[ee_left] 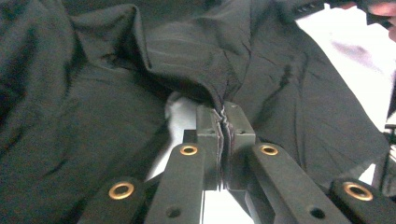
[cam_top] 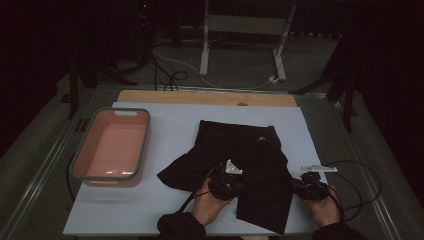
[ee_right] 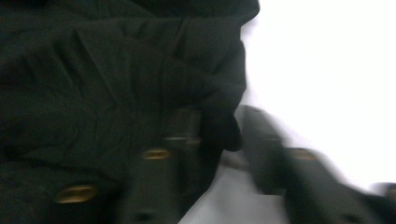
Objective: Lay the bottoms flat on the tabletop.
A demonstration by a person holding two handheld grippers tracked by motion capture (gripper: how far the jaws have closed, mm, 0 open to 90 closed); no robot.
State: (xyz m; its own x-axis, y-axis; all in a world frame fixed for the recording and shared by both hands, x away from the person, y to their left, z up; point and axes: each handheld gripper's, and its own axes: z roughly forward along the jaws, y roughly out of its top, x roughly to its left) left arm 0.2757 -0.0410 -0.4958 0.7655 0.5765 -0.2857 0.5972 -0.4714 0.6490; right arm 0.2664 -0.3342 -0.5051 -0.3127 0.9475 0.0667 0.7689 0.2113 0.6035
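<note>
A pair of black shorts [cam_top: 240,150] lies spread on the white table top [cam_top: 170,125], waistband at the far side. My left gripper [cam_top: 231,173] rests on the middle of the shorts; in the left gripper view its jaws [ee_left: 223,116] are shut on a pinched ridge of the black fabric [ee_left: 93,93]. My right gripper [cam_top: 296,186] is at the shorts' right edge near the table front. The right gripper view is blurred, and a fold of the cloth's edge [ee_right: 116,70] fills the gap between that gripper's jaws [ee_right: 219,126].
A salmon-coloured tub with a grey rim [cam_top: 80,160] stands at the left of the table with nothing in it. A wooden strip [cam_top: 200,97] runs along the far edge. Beyond it, a metal stand [cam_top: 245,25] and cables lie on the floor.
</note>
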